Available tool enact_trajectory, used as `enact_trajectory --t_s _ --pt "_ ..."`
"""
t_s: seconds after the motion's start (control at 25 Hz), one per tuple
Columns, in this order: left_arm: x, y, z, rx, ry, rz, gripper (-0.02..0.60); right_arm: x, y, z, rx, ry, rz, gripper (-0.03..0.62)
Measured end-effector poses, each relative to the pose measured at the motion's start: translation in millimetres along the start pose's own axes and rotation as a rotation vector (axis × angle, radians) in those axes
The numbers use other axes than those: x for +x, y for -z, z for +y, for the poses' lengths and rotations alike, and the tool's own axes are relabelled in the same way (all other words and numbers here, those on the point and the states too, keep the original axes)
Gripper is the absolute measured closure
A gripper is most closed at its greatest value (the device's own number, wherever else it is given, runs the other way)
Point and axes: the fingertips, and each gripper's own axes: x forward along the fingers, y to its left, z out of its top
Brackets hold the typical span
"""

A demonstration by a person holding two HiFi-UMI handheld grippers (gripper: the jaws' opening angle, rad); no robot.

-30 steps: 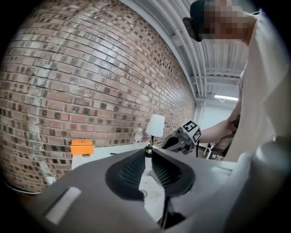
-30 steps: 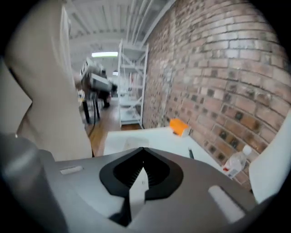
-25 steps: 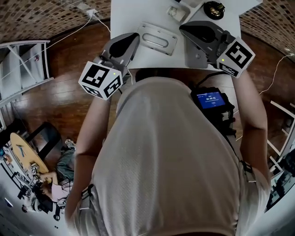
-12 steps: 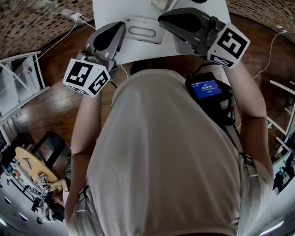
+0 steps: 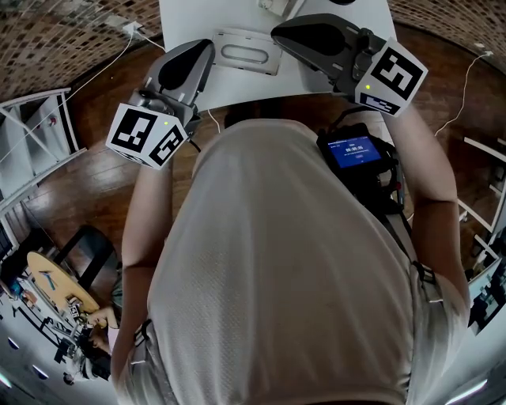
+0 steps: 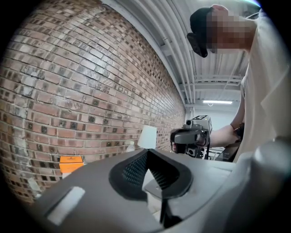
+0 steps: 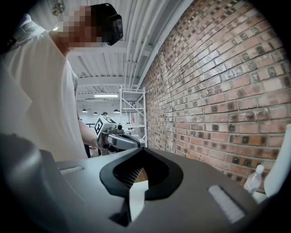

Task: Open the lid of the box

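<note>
A flat grey box (image 5: 247, 52) with an oval recess in its lid lies shut on the white table (image 5: 190, 20), seen only in the head view. My left gripper (image 5: 207, 49) hovers just left of the box, near the table's front edge. My right gripper (image 5: 278, 32) hangs just right of the box. Both point inward at each other and hold nothing. In the left gripper view the left gripper (image 6: 146, 154) has its ribbed pads meeting at the tip. In the right gripper view the right gripper (image 7: 141, 152) is shut the same way.
A small white item (image 5: 273, 6) lies behind the box. A device with a blue screen (image 5: 353, 152) hangs on the person's chest. A brick wall (image 6: 68, 82), an orange box (image 6: 71, 163) and a bottle (image 7: 253, 178) stand beyond the table. Shelving (image 7: 132, 109) stands farther back.
Over the second the head view tipped, so the table, box and both grippers sit higher and further left in the frame. In the last half second almost nothing moved.
</note>
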Motion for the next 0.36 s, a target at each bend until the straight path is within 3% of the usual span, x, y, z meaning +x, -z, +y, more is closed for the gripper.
enact_trajectory --t_s 0.36 --pt "-0.7 0.3 0.0 -0.003 -0.003 0.000 0.581 0.2 5.1 0.2 -0.013 -0.001 0.018 0.594"
